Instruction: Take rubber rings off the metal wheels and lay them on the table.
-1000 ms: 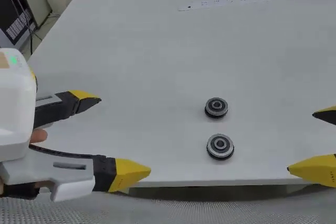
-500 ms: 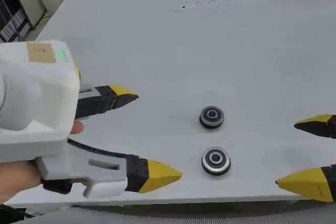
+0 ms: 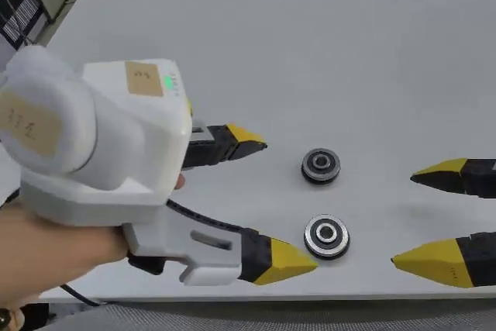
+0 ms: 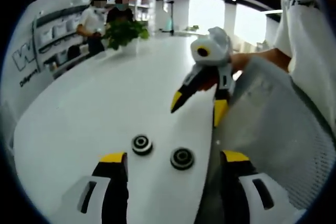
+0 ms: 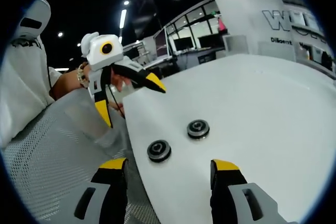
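Working over white table [image 3: 349, 52]. Holding left gripper [image 3: 288, 204] w/ jaws spread wide, empty, at left near front edge. Holding right gripper [image 3: 403, 218] likewise gaping, empty, at right. Seeing far wheel [image 3: 321, 166] and near wheel [image 3: 326, 236], both metal, lying flat, apart, betw. grippers. Noting black rubber rings [image 3: 326, 256] sitting on both.
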A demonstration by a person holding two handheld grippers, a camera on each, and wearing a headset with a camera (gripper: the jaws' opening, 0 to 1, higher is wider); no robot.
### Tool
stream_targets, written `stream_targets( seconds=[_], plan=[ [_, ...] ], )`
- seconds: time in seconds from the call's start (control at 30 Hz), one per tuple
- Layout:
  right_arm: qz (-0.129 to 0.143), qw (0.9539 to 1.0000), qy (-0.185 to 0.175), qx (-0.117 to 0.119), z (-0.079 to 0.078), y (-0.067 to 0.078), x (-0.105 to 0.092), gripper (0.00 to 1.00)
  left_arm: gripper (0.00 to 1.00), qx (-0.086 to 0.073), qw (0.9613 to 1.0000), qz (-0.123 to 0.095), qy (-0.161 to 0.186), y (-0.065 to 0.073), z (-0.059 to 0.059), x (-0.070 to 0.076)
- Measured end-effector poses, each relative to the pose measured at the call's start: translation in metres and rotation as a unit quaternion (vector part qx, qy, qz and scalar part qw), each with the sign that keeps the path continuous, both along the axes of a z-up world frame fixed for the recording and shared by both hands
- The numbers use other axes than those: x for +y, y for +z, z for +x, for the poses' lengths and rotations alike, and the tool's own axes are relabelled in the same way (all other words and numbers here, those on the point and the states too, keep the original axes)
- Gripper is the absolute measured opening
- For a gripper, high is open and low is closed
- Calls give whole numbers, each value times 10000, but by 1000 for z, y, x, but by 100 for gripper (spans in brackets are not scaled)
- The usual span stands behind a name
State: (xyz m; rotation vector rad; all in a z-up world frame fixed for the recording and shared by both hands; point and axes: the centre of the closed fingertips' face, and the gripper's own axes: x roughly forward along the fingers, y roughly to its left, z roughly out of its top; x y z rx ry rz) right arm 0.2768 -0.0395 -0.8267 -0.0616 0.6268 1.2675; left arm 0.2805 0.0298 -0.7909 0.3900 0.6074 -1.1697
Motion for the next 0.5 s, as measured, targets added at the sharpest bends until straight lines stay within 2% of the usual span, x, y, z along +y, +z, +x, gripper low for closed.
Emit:
stream_targets(
  seconds=[0.13, 0.27, 0.4, 0.5],
  plan=[
    [-54, 9995, 283, -108, -4, -1, 8, 57, 71, -5, 9996, 37, -277, -4, -3, -10],
    [-132, 9980, 583, -221, -8, -3, 18, 52, 64, -157, 9982, 44, -570, -8, -3, -21],
    [-214, 9962, 793, -295, -10, -7, 25, 46, 55, -283, 9975, -38, -652, -11, -1, -29],
    [-287, 9948, 910, -361, -12, -11, 29, 43, 51, -307, 9976, -98, -616, -14, 0, -30]
  ],
)
